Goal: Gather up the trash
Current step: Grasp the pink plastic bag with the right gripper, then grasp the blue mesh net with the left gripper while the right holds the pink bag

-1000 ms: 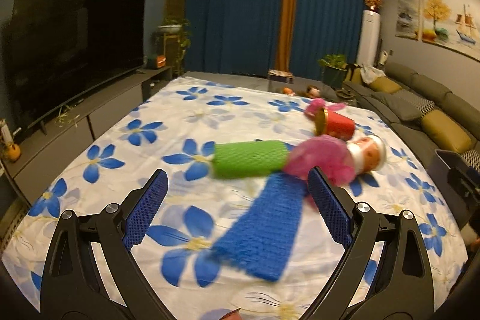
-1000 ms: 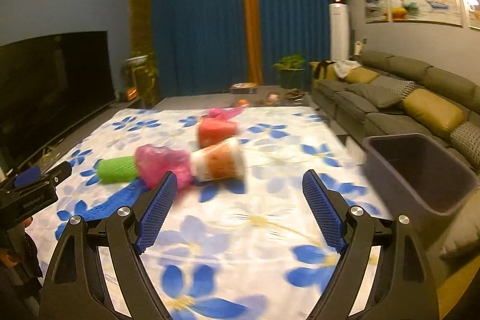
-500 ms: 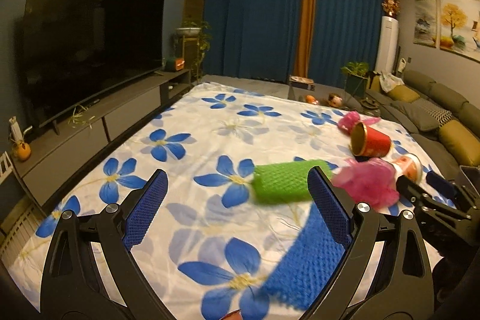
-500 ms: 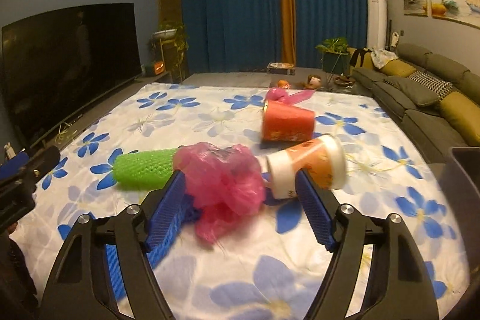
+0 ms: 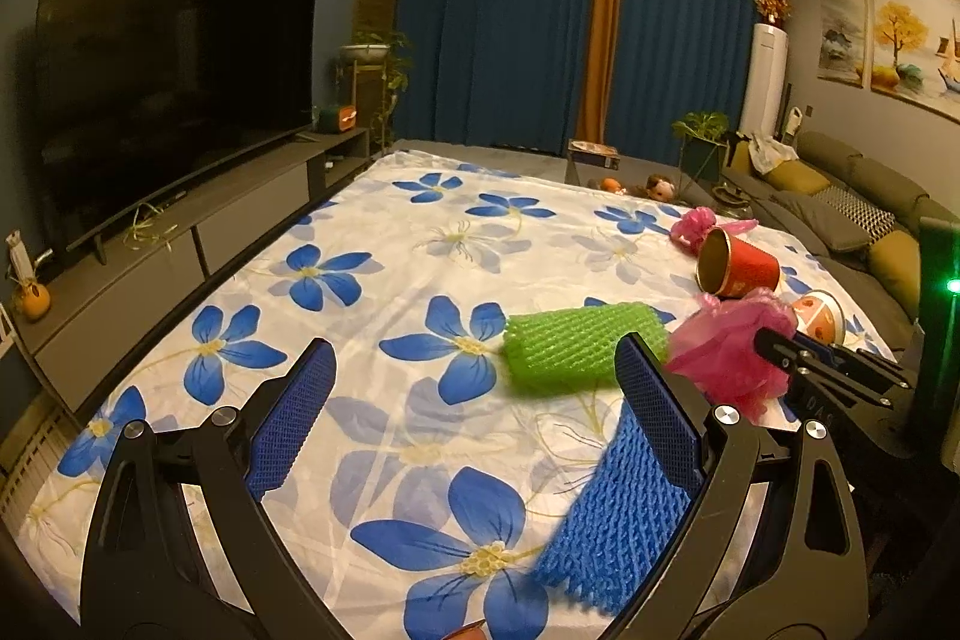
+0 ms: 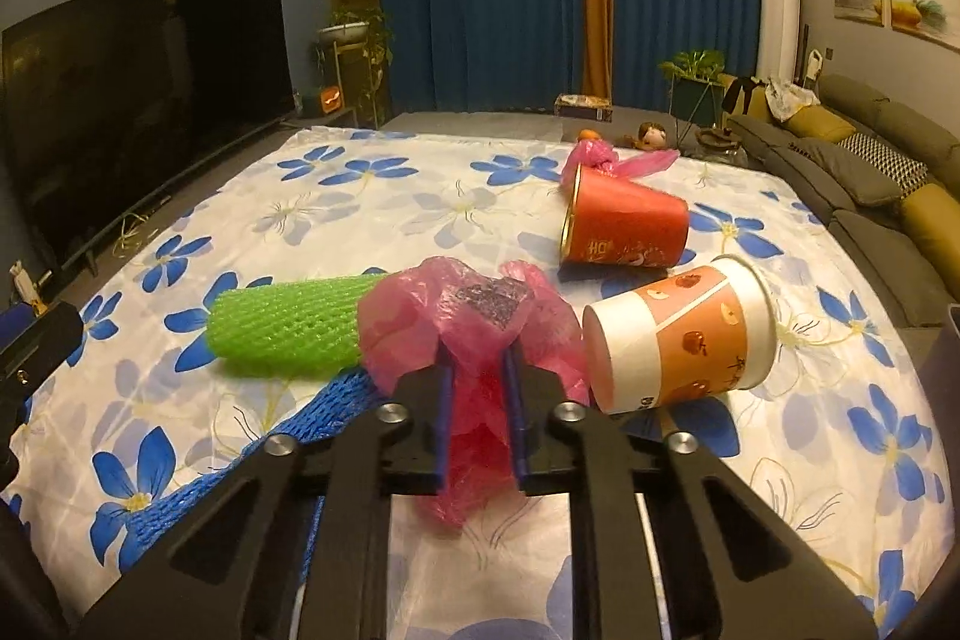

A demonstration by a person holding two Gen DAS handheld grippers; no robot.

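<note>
Trash lies on a table with a white, blue-flowered cloth. My right gripper is shut on a crumpled pink plastic bag, which also shows in the left wrist view. A green foam net sleeve lies left of the bag, a blue foam net in front of it. An orange-and-white paper cup and a red paper cup lie on their sides to the right. My left gripper is open and empty, above the cloth left of the green sleeve.
A second pink bag lies behind the red cup. A television on a low cabinet runs along the left. A sofa stands on the right. Blue curtains hang at the back. A dark bin edge shows at far right.
My right gripper moved forward and closed on the pink bag. My left gripper drifted left, staying open; the trash now sits further right in its view.
</note>
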